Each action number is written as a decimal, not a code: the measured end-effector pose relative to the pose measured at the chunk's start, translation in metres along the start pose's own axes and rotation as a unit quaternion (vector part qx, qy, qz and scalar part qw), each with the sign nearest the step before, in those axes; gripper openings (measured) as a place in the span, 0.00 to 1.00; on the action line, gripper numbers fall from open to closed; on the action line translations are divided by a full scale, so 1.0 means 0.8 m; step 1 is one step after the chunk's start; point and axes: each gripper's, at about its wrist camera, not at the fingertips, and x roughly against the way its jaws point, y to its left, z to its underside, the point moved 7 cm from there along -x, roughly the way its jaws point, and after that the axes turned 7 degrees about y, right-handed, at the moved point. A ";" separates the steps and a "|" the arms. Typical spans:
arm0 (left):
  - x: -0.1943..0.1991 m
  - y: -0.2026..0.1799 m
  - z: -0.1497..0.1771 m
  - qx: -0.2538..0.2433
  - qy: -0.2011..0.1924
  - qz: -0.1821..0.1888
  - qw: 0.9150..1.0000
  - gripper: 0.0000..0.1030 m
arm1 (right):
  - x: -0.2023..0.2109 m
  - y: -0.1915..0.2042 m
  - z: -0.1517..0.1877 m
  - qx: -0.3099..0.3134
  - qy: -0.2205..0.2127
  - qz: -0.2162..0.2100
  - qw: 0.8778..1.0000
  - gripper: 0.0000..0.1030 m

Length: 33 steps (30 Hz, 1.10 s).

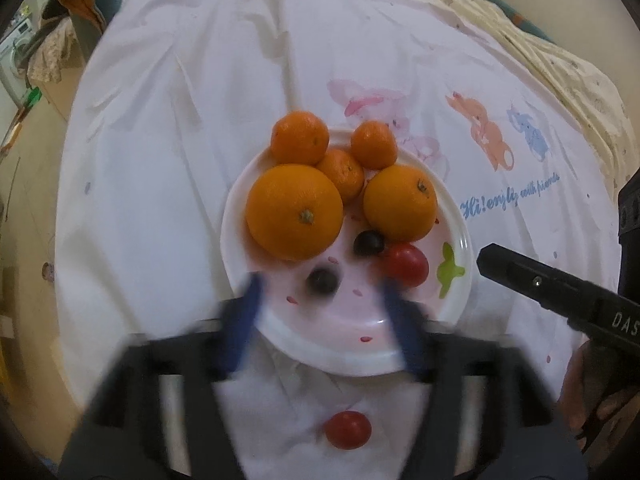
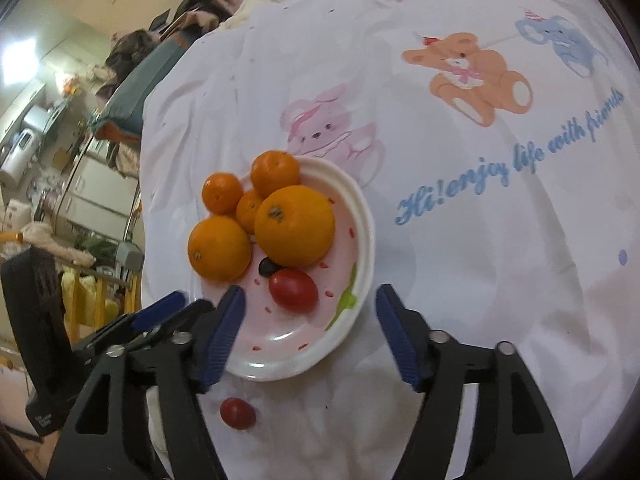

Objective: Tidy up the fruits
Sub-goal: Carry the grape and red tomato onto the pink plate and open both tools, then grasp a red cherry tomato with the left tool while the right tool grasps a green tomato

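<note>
Loose tomato [image 1: 347, 429] behind left fingers [image 1: 244, 320]

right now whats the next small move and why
Probably lower the open right gripper back onto the stray tomato on the cloth. It looks like the only fruit off the plate, and nothing is held.

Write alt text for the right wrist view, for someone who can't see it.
The open right gripper hovers above a white plate holding oranges, mandarins, a dark grape and a cherry tomato. A second cherry tomato lies off the plate on the cartoon-printed white cloth.
</note>
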 end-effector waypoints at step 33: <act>0.075 0.027 0.074 0.008 -0.032 -0.082 0.996 0.75 | 0.089 -0.002 0.075 -0.008 -0.040 0.019 0.999 0.74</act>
